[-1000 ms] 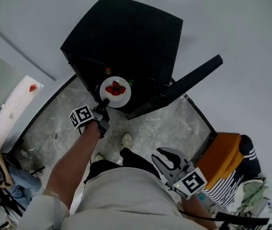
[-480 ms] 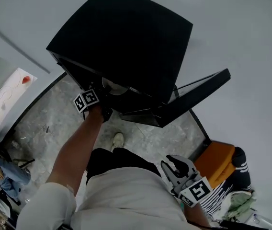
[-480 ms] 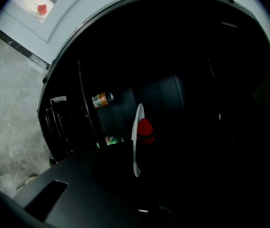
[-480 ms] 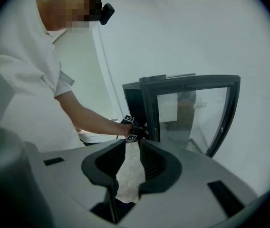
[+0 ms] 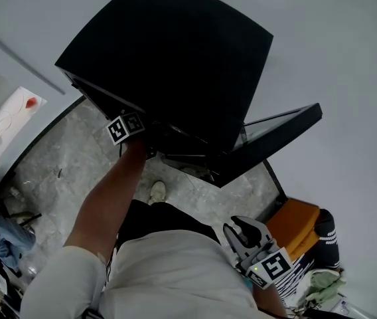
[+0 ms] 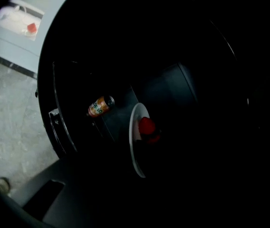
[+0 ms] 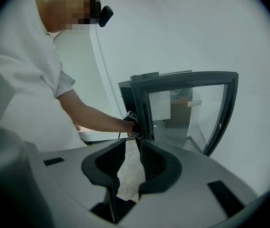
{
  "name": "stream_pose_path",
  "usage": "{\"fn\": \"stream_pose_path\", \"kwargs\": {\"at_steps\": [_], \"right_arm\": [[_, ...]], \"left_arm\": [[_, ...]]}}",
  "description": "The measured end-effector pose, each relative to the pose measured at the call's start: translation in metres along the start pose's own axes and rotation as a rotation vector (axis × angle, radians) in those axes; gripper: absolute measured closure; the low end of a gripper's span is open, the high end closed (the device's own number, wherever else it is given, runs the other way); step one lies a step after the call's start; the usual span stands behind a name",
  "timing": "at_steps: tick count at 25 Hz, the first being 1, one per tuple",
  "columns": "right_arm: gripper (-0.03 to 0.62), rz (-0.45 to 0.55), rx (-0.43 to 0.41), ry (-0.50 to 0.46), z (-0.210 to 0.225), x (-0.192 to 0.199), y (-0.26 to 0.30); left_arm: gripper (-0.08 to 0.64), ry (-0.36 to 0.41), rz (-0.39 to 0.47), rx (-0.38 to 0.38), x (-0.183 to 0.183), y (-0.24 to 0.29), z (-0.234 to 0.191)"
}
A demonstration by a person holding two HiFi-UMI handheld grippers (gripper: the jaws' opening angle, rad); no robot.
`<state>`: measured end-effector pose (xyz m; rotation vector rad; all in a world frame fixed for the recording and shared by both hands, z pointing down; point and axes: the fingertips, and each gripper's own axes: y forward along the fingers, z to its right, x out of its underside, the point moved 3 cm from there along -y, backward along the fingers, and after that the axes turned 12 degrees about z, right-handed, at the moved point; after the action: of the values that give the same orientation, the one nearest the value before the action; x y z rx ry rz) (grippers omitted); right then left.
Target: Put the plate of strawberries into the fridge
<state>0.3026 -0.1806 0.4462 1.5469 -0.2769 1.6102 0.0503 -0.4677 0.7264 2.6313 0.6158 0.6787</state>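
The black fridge (image 5: 168, 52) stands with its glass door (image 5: 275, 135) swung open to the right. My left arm reaches into it, and only the left gripper's marker cube (image 5: 125, 128) shows at the opening. In the left gripper view the white plate (image 6: 134, 146) with red strawberries (image 6: 147, 126) is inside the dark fridge, seen edge-on. The left jaws are lost in the dark; they are opening, and whether they still touch the plate I cannot tell. My right gripper (image 5: 243, 229) hangs by my hip, open and empty, and faces the fridge door (image 7: 187, 108).
An orange-labelled bottle (image 6: 100, 106) lies on a shelf behind the plate. A white table (image 5: 2, 131) with a red item stands at the far left. An orange seat (image 5: 295, 221) and striped cloth (image 5: 324, 241) sit at lower right. My shoe (image 5: 156, 191) rests on the marble floor.
The left gripper has carried the plate from in front of the fridge into it. The plate has dropped out of the head view under the fridge top. The right gripper has barely moved.
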Motion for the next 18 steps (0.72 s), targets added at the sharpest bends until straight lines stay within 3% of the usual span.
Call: {"fn": "stream_pose_path", "kwargs": {"at_steps": [6, 7, 9, 10, 11, 14, 18], "right_arm": [[0.486, 0.008, 0.007, 0.010, 0.001, 0.000, 0.003], [0.486, 0.008, 0.010, 0.012, 0.001, 0.001, 0.003], [0.486, 0.012, 0.014, 0.013, 0.001, 0.001, 0.004], [0.486, 0.015, 0.017, 0.012, 0.000, 0.000, 0.004], [0.486, 0.018, 0.019, 0.011, -0.001, 0.000, 0.004], [0.486, 0.025, 0.026, 0.006, -0.005, 0.000, 0.004], [0.486, 0.041, 0.029, -0.001, -0.017, 0.000, 0.008]], "left_arm": [[0.462, 0.347, -0.068, -0.128, -0.001, 0.002, 0.006], [0.453, 0.399, -0.116, -0.203, 0.000, -0.007, -0.001], [0.431, 0.494, -0.259, -0.423, 0.004, -0.035, -0.026], [0.422, 0.523, -0.297, -0.476, 0.006, -0.042, -0.032], [0.419, 0.533, -0.283, -0.442, 0.005, -0.038, -0.027], [0.417, 0.520, -0.140, -0.193, -0.004, -0.008, 0.003], [0.417, 0.529, -0.127, -0.152, -0.010, -0.019, 0.005]]}}
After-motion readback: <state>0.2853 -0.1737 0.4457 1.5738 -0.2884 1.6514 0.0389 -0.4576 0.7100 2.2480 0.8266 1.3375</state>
